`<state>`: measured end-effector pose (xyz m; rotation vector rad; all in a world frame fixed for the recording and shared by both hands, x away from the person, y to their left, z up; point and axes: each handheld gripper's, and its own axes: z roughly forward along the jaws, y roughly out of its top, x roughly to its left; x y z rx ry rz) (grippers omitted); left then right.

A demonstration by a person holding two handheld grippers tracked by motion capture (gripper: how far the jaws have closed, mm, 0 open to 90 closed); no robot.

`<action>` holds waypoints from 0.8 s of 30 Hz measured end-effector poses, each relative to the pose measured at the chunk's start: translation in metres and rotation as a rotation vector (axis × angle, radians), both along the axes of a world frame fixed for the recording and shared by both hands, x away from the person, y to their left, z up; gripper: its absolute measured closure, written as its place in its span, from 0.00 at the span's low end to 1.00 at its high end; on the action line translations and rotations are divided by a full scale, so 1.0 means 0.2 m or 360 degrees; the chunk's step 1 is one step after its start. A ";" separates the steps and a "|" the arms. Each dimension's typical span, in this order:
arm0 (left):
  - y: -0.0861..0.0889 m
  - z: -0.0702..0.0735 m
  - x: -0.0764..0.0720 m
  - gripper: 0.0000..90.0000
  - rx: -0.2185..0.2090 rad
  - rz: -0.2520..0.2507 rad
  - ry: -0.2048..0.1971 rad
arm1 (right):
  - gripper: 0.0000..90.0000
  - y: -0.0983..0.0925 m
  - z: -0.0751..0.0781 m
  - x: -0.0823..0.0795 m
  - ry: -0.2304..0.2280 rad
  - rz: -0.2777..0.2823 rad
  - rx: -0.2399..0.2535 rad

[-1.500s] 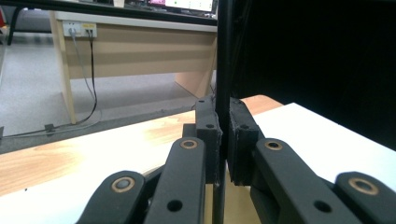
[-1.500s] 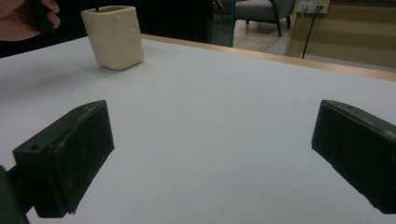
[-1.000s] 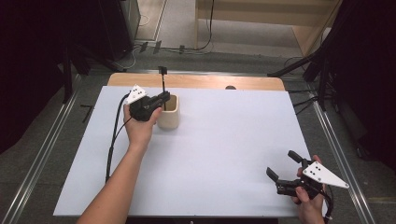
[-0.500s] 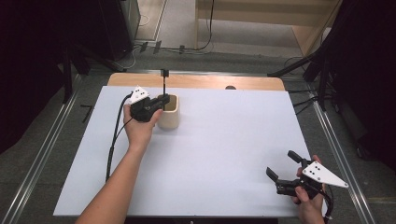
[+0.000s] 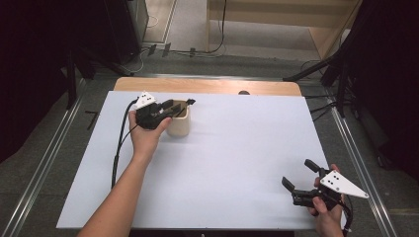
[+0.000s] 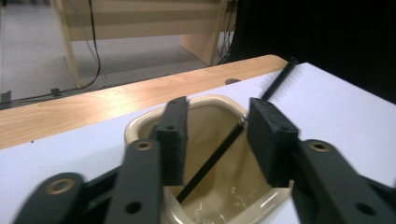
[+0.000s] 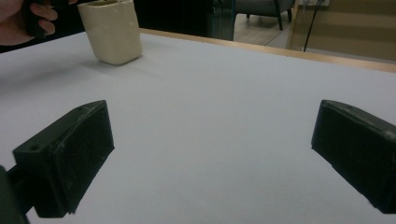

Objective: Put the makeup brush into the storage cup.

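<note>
Left gripper (image 6: 215, 140) is just opening, releasing a thin black brush (image 6: 219, 149) leaning inside the cream plastic cup (image 5: 179, 124); withdrawing carelessly risks tipping the cup.

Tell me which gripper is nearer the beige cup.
Left. The left gripper hangs right over the beige cup, jaws open either side of a thin black stick leaning inside it. The right gripper rests open at the table's near right corner, far off.

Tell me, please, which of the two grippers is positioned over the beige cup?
The left gripper, at the table's far left; its fingers have just opened around a thin black stick leaning in the beige cup.
</note>
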<state>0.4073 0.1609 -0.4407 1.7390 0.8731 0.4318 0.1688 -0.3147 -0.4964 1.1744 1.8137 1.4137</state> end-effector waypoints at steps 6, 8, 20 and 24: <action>0.01 0.06 -0.06 0.39 -0.0042 0.0005 -0.0058 | 0.00 0.00 0.00 0.00 -0.0001 -0.0003 0.0002; 0.02 0.08 -0.07 0.29 -0.0056 0.0001 -0.0061 | 0.00 0.00 0.00 0.00 -0.0001 -0.0004 0.0003; 0.13 0.10 -0.14 0.00 -0.0088 -0.0073 -0.0039 | 0.00 0.00 0.00 0.00 -0.0001 -0.0007 0.0001; 0.15 0.09 -0.18 0.00 -0.0086 -0.0063 -0.0044 | 0.00 0.00 0.00 0.00 0.0003 -0.0005 0.0000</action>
